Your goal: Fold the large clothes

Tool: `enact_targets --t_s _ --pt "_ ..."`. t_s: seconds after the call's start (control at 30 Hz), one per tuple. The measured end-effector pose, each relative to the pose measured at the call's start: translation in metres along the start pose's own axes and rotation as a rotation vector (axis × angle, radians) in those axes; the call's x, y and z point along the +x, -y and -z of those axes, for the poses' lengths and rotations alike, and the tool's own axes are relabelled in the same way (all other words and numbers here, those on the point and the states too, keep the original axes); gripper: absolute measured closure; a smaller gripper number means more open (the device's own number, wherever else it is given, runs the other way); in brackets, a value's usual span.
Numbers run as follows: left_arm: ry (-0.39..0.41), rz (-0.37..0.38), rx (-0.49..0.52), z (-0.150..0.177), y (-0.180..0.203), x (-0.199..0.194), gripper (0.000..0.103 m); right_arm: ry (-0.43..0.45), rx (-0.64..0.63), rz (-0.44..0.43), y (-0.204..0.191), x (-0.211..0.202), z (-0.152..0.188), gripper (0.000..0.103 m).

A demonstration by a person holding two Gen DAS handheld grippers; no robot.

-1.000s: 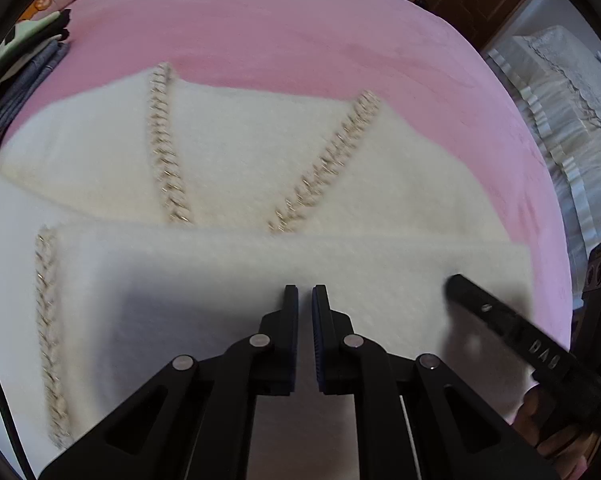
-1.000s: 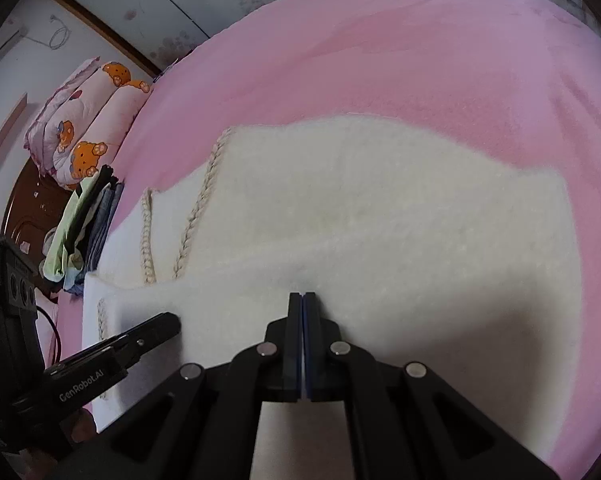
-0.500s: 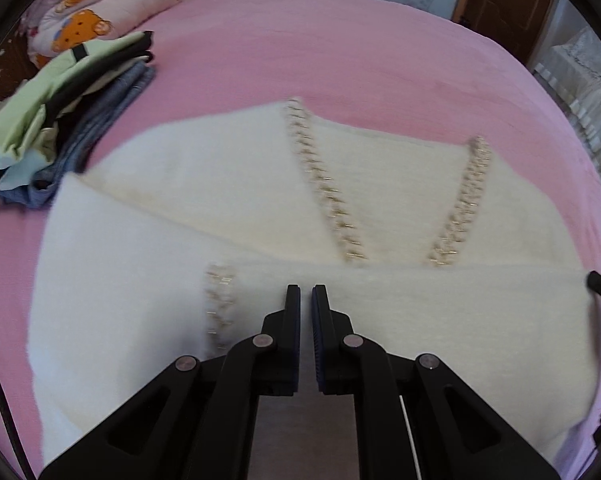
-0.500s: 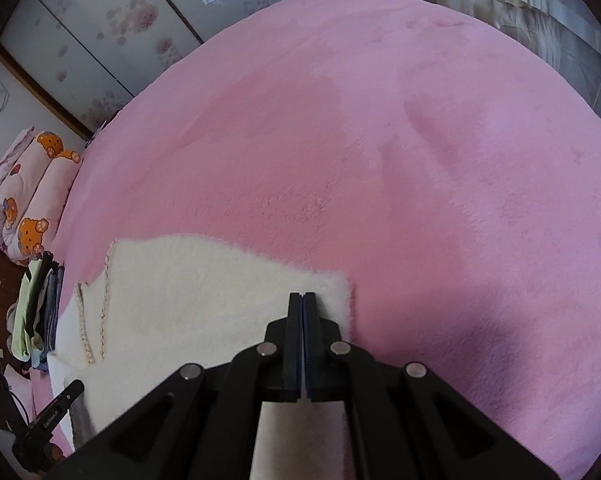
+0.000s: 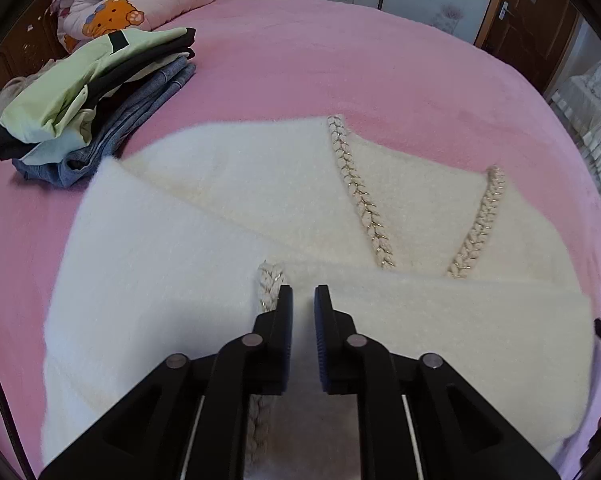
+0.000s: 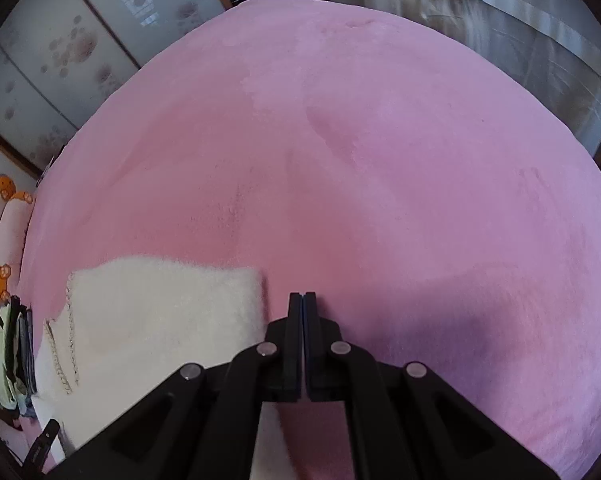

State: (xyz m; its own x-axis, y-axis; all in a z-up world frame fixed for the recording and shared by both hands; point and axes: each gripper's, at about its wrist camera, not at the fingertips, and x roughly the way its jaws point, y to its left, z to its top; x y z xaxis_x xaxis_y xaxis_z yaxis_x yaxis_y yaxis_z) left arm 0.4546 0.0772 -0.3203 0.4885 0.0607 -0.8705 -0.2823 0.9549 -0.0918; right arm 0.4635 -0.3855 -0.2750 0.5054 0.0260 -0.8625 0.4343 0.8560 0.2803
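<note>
left wrist view has the left gripper (image 5: 302, 295) over the cream fuzzy cardigan (image 5: 204, 256) spread on the pink bedspread (image 5: 308, 56), jaws just been opening to a narrow gap with nothing pinched, braided trim (image 5: 269, 280) right by the left finger. right gripper (image 6: 302, 300) is fully closed and empty over bare pink, cardigan's edge just beside it. folded clothes pile (image 5: 88, 96) sits beyond the cardigan's far corner.

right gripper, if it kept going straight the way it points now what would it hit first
Most likely the bare pink bed cover. The right gripper is shut and empty, its tips just right of the white garment's edge. Depth is unclear, so it might brush that edge.
</note>
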Motion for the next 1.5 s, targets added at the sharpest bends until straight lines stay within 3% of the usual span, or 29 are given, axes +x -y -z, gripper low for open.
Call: enact_targets --t_s 0.03,0.1,0.2,0.27,0.37,0.53,0.87,1.23,1.37,1.43,1.5 --pt "0.008 0.011 -0.003 0.003 -0.002 -0.005 0.078 -0.007 0.033 -0.004 0.004 -0.004 0.007 0.103" --pt "0.016 0.024 0.005 0.011 -0.001 -0.015 0.047 -0.047 0.133 -0.043 0.014 -0.012 0.027 0.103" --pt "0.015 0.04 0.033 0.024 -0.004 -0.033 0.038 -0.096 0.3 -0.076 0.031 -0.028 0.067 0.103" --pt "0.001 0.057 0.062 0.034 -0.009 -0.043 0.032 -0.1 0.322 -0.045 0.034 -0.043 0.092 0.103" --pt "-0.024 0.074 0.087 0.053 -0.017 -0.058 0.032 -0.039 0.303 0.032 0.032 -0.077 0.123 0.102" --pt "-0.088 0.136 0.121 0.079 -0.049 -0.077 0.032 -0.023 0.317 0.055 0.043 -0.115 0.171 0.102" --pt "-0.042 0.08 0.273 0.131 -0.115 -0.141 0.032 -0.024 0.425 0.1 0.066 -0.186 0.275 0.102" --pt "-0.06 0.009 0.199 0.191 -0.18 -0.206 0.032 -0.158 0.283 0.038 0.084 -0.227 0.35 0.102" --pt "-0.079 -0.003 0.162 0.209 -0.195 -0.222 0.031 -0.162 0.234 0.038 0.089 -0.242 0.365 0.102" --pt "-0.092 -0.017 0.155 0.221 -0.202 -0.226 0.031 -0.168 0.203 0.039 0.093 -0.246 0.371 0.099" --pt "-0.133 -0.03 0.154 0.234 -0.208 -0.226 0.031 -0.181 0.182 0.036 0.102 -0.247 0.375 0.085"
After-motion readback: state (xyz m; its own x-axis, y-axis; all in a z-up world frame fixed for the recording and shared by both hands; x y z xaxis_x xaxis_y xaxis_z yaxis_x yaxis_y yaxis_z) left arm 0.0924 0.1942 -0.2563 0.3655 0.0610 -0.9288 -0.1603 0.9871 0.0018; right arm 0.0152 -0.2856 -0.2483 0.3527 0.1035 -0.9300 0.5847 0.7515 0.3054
